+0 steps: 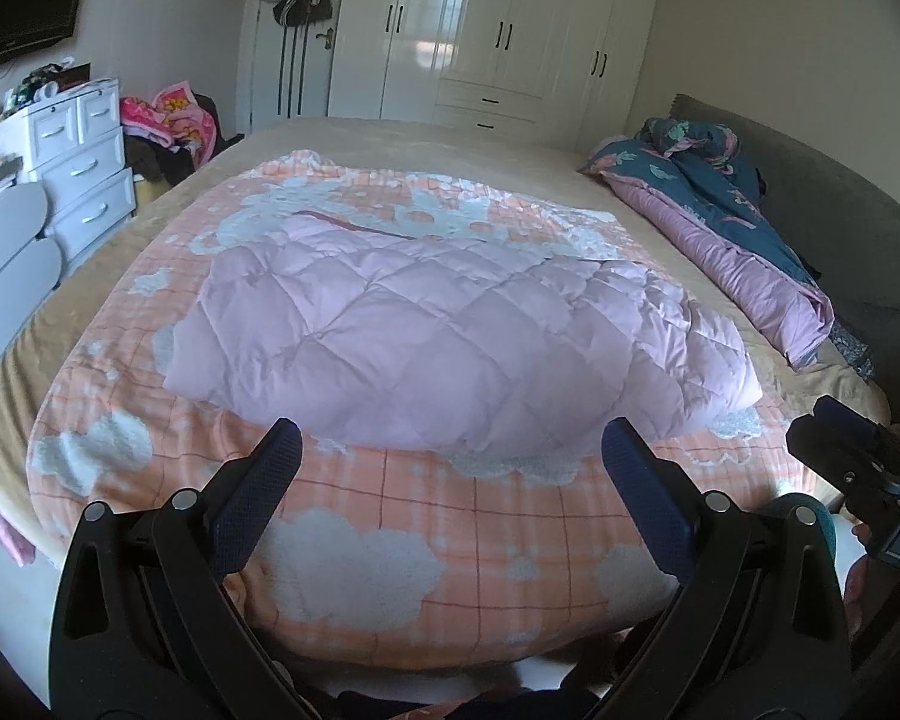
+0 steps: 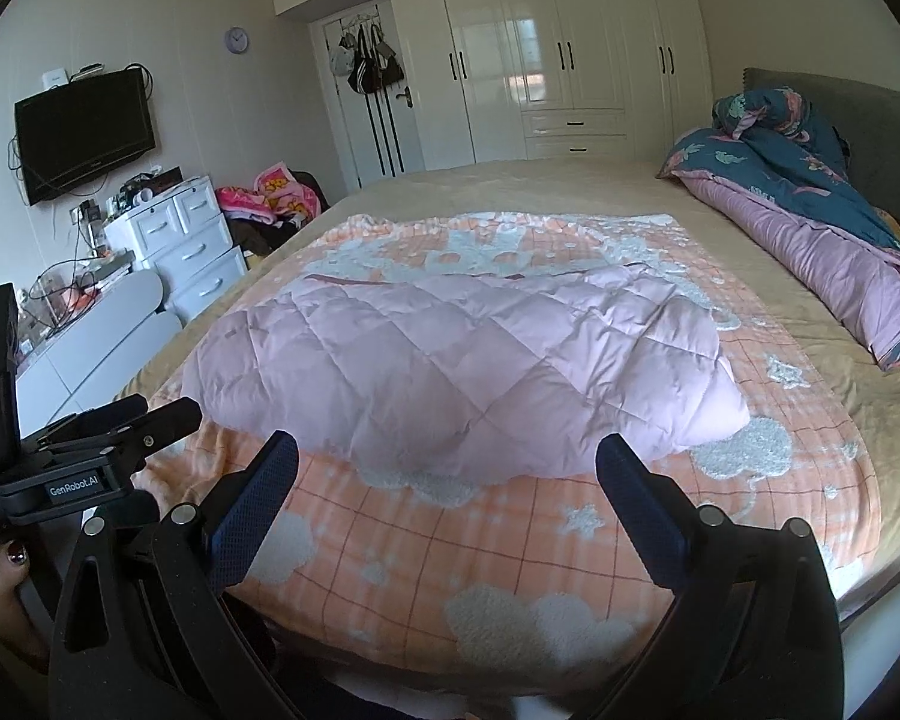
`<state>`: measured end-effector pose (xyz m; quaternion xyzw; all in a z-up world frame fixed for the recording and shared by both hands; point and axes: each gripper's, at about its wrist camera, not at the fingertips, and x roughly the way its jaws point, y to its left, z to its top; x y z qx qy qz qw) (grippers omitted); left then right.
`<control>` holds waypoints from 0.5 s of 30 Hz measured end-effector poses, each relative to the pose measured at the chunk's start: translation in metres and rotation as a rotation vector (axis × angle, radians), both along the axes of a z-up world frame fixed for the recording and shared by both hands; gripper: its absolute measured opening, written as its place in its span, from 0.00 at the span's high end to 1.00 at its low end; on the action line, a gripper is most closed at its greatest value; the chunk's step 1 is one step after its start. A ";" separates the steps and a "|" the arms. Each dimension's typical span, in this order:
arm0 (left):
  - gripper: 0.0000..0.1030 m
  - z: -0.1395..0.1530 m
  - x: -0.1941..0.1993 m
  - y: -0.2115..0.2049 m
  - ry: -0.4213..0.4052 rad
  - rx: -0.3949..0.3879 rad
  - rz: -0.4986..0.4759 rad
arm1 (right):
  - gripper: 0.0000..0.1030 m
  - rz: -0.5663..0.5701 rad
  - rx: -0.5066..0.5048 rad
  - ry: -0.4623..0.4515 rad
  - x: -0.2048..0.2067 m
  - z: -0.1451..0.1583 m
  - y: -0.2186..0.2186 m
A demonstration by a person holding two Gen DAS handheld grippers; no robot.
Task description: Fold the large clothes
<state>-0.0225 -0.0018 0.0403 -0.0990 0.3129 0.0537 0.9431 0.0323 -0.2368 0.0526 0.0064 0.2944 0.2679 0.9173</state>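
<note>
We stand at the near edge of a wide bed, holding a two-finger gripper in each hand. A pink quilted coat lies in a padded, roughly rectangular bundle on an orange checked blanket with white cloud shapes. The blanket covers the middle of the bed, and the coat rests on the blanket's central part, nearer its right edge than its left. A dark trim line shows along the coat's far edge.

Our left gripper hovers over the near strip of blanket, its dark blue fingers spread wide with nothing between them. Our right gripper is the same: fingers released and apart from the cloth, pointed at the coat's near edge. Each camera also catches the other gripper at its side.

A rolled teal and purple duvet lies along the bed's right edge by the grey headboard. White wardrobes stand beyond the far edge, white drawers to the left.

We judge the coat is already partly folded and a fresh grasp is being lined up. The next move likely calls for both grippers to reach forward, pinch the thick near edge or corners through all layers, and lift evenly so the slippery padding does not unroll.
</note>
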 end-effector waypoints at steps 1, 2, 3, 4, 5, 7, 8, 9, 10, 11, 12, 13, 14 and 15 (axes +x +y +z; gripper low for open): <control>0.09 0.000 0.000 0.001 -0.001 -0.001 -0.001 | 0.04 -0.001 0.000 -0.001 0.000 0.000 0.000; 0.09 0.000 0.000 0.001 0.001 0.000 0.000 | 0.04 -0.002 0.002 0.000 0.000 0.000 0.000; 0.09 0.000 0.000 0.001 0.004 -0.001 0.000 | 0.04 -0.001 0.002 0.002 0.000 0.000 0.000; 0.09 0.000 0.000 0.001 0.004 -0.001 0.000 | 0.04 -0.001 0.002 0.003 0.000 -0.001 0.000; 0.09 0.000 0.000 0.002 0.003 -0.001 0.000 | 0.04 -0.001 0.003 0.003 0.000 -0.001 0.000; 0.09 0.000 0.000 0.002 0.001 -0.001 0.001 | 0.04 0.003 0.002 0.010 0.001 -0.001 0.000; 0.09 0.000 0.000 0.002 0.004 -0.002 -0.002 | 0.04 0.004 -0.001 0.014 0.002 -0.002 0.000; 0.09 0.000 0.000 0.002 0.005 -0.003 -0.003 | 0.04 0.006 -0.001 0.019 0.002 -0.003 0.000; 0.09 0.000 0.000 0.001 0.004 0.000 -0.002 | 0.04 0.008 0.000 0.022 0.002 -0.004 0.001; 0.09 0.000 -0.001 0.001 0.005 0.003 -0.003 | 0.04 0.007 -0.001 0.022 0.001 -0.004 0.001; 0.09 0.000 -0.001 0.002 0.005 0.005 -0.005 | 0.04 0.008 -0.003 0.021 0.001 -0.004 0.001; 0.09 0.000 -0.001 0.002 0.007 0.005 -0.006 | 0.04 0.009 -0.001 0.022 0.001 -0.004 0.000; 0.09 0.000 -0.001 0.002 0.009 0.004 -0.008 | 0.04 0.009 0.000 0.023 0.001 -0.004 0.000; 0.09 0.001 -0.001 0.002 0.009 0.003 -0.009 | 0.04 0.009 -0.001 0.022 0.001 -0.004 0.000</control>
